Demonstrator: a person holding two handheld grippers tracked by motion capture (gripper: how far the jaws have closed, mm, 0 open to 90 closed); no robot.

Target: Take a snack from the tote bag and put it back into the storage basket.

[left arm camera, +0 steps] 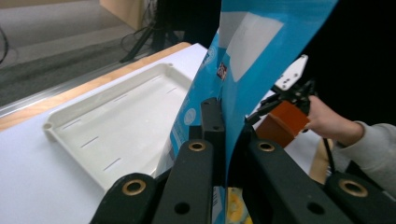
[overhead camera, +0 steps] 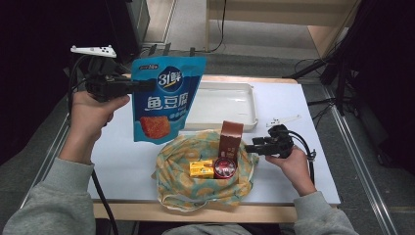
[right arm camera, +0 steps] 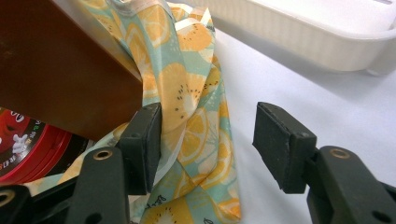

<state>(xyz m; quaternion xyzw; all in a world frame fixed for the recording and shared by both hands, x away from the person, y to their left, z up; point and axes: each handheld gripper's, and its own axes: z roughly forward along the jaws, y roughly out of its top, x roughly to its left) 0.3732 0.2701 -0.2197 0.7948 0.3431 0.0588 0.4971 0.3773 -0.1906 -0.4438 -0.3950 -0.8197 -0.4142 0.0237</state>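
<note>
I am lifting things out of the fruit-print cloth bag (overhead camera: 195,188) at the lower middle of the high view, and the blue snack pouch (overhead camera: 165,100) is the one in hand: it hangs clear of the table at the upper left of centre, its lower edge just above the bag's far rim. My left gripper (overhead camera: 139,86) is clamped flat on the pouch's left edge; in the left gripper view the blue film runs up between my jaws with no gap showing. I judge the next move is to carry the pouch over to the white tray (overhead camera: 247,105) at upper middle and let it go there, keeping it from swinging. My right gripper (overhead camera: 250,148), right of the bag, stands partly open; one pad (right arm camera: 142,144) touches the cloth beside the brown box (right arm camera: 60,70), the other pad (right arm camera: 280,144) is over bare table, and it grips nothing.
</note>
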